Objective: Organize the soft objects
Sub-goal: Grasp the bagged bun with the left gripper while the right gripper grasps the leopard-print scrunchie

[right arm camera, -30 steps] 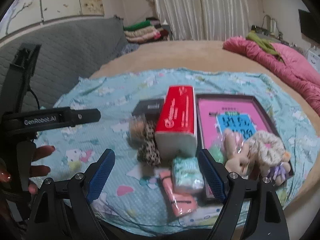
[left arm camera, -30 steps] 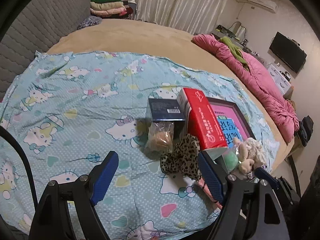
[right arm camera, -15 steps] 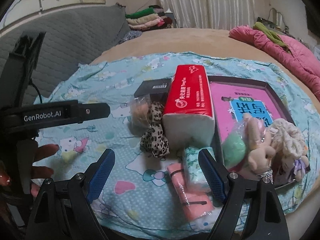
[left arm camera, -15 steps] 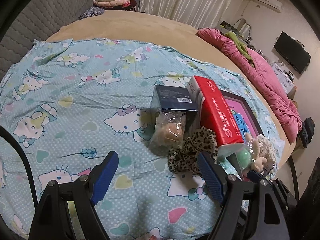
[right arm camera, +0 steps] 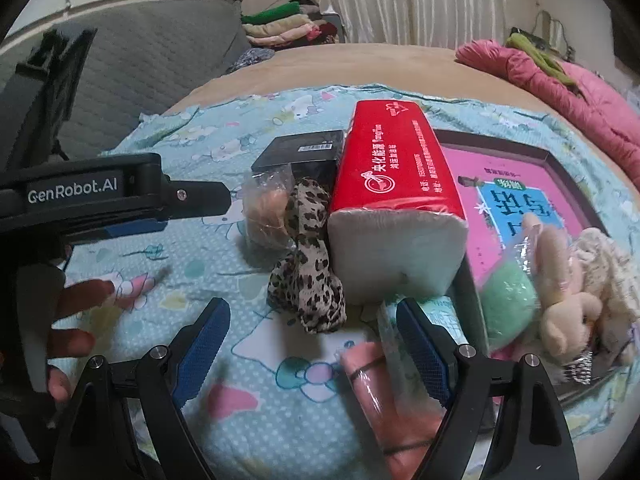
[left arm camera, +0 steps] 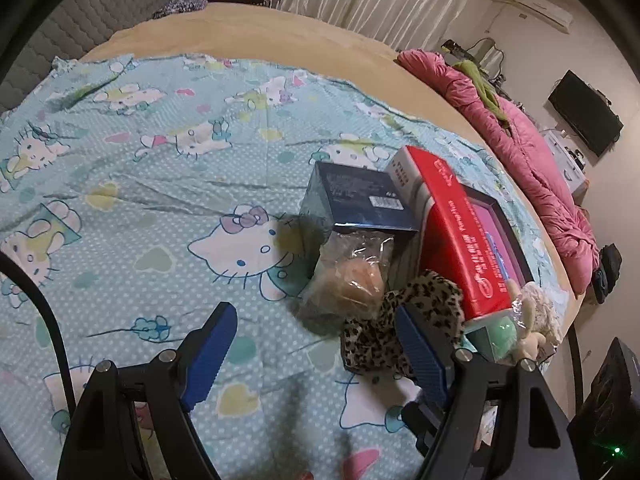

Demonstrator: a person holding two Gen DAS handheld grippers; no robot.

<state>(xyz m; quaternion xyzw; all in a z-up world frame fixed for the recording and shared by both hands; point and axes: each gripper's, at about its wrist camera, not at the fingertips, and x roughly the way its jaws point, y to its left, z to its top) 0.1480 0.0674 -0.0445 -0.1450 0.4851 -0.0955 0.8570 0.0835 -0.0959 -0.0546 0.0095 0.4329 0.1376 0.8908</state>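
bare sheet (left arm camera: 168, 200) left, tissue pack (right arm camera: 396, 184) blocking right

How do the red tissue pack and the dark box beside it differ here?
The red tissue pack is bright red, long and soft-sided with a white end showing; the dark box is black, shorter and hard-edged. The pack stands taller than the box. Both rest on the cartoon-cat sheet, side by side.

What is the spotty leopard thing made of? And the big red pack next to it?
The leopard thing looks like soft cloth, maybe velvety: it folds and droops in floppy loops. The red pack looks like paper tissues in thin shiny plastic wrap: light glints on the red, and white layers show at its end.
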